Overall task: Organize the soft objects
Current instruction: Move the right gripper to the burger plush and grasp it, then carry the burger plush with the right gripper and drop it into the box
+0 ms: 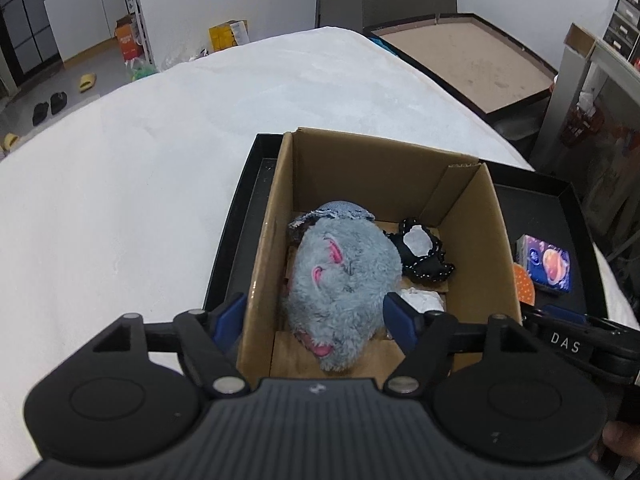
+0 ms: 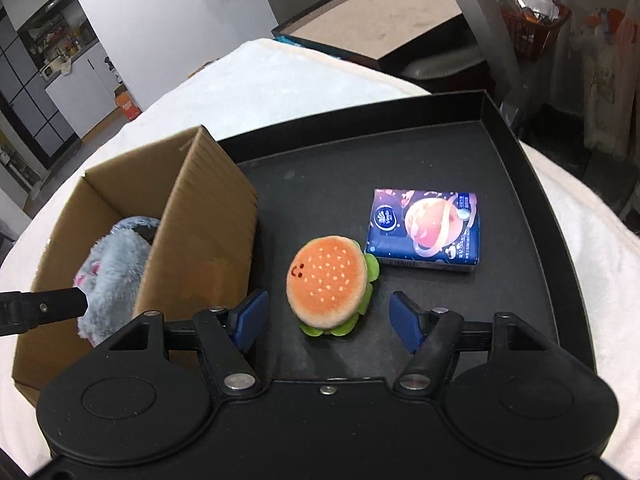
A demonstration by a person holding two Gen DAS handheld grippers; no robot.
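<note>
A grey plush mouse (image 1: 340, 280) lies inside an open cardboard box (image 1: 460, 184), beside a black dotted soft item (image 1: 424, 256) and white soft pieces. My left gripper (image 1: 316, 320) is open above the box, its fingers wide on either side of the mouse, apart from it. In the right wrist view a plush burger (image 2: 328, 280) stands on the black tray (image 2: 440, 144) next to a blue tissue pack (image 2: 424, 232). My right gripper (image 2: 326, 318) is open, low over the tray, with the burger just ahead between its fingers. The box (image 2: 200, 232) and mouse (image 2: 112, 272) show at left.
The tray sits on a white cloth-covered table (image 1: 160, 140). The tissue pack (image 1: 544, 260) and the burger's edge (image 1: 524, 284) lie right of the box. A brown board (image 1: 472, 56) lies beyond the table. The right gripper (image 1: 580, 340) shows at the left view's right edge.
</note>
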